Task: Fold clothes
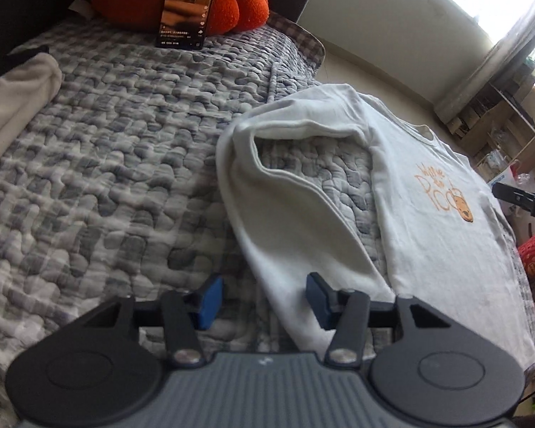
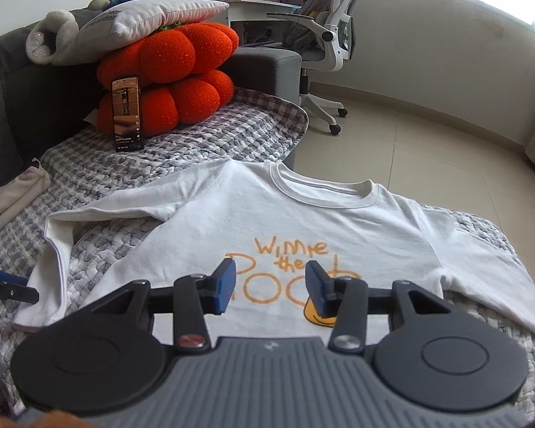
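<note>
Shirt: white T-shirt [image 2: 303, 221] lies flat, print side up, on the grey checked quilt [image 1: 107, 164] covering the sofa.
Axis: long axis runs collar to hem; the collar [image 2: 324, 192] points away from the right camera, toward the floor edge, hem nearest the camera.
Sleeves: the sleeve [image 1: 285, 185] toward the cushions is spread out and curls back on itself, quilt showing inside the loop; the other sleeve lies on the window side.
Left gripper [image 1: 264, 301]: blue pads wide apart, nothing between them; it sits low at the end of the spread sleeve, one pad over white cloth, the other over quilt (contact cannot be judged).
Right gripper [image 2: 271, 287]: fingers apart, empty, above the chest print.
Hidden: the hem is covered by the right gripper's body; lower print letters partly blocked.
Nearby: orange cushions [image 2: 174, 71] with a phone [image 2: 126, 114] propped against them; folded beige cloth [image 2: 10, 199] by the backrest.
</note>
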Motion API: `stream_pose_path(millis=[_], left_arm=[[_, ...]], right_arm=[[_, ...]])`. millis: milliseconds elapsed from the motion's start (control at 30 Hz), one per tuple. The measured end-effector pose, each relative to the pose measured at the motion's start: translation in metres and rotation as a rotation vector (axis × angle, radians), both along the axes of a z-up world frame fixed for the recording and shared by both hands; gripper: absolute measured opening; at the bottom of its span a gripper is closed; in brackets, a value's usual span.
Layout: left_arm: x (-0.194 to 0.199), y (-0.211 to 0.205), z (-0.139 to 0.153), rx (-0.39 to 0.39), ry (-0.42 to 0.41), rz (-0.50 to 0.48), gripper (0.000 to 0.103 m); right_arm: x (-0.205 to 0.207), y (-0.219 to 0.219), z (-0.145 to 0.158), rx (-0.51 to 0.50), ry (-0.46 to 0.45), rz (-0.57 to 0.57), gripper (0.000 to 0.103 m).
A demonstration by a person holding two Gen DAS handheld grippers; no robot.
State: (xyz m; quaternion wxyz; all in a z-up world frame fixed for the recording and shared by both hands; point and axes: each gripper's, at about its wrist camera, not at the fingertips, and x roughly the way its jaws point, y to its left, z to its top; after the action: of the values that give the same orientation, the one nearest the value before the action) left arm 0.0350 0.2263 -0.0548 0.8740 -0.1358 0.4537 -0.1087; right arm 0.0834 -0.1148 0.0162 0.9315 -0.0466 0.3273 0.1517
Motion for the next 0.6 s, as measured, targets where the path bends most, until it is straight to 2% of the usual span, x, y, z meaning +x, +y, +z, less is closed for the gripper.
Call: stream_pose_path(millis=[67,133,167,233,433,600], left_arm=[[-0.001,-0.003,0.0,0.012,-0.017,0.002,0.043],[-0.001,-0.004,0.001,0.006,-0.024,-0.011,0.018],[-0.001,-0.004,0.003,0.016,-0.029,-0.011,0.017],[-0.001,-0.003,0.008,0.044,-0.041,-0.01,0.002],[0.0,0.02,0.035,0.135,-0.115,0.073,0.002],[0.012,0.042,0.058,0.317,-0.185,0.16,0.002]], right_arm=[[0.0,0.005,-0.001,-0.003,0.004,0.01,0.047],[-0.001,0.01,-0.002,-0.008,0.006,0.021,0.047],[-0.001,0.011,-0.002,-0.009,0.006,0.024,0.047],[-0.001,0.014,-0.002,-0.012,0.006,0.031,0.047],[0.0,0.021,-0.002,-0.02,0.005,0.053,0.047],[0.006,0.027,-0.005,-0.016,0.008,0.064,0.047]])
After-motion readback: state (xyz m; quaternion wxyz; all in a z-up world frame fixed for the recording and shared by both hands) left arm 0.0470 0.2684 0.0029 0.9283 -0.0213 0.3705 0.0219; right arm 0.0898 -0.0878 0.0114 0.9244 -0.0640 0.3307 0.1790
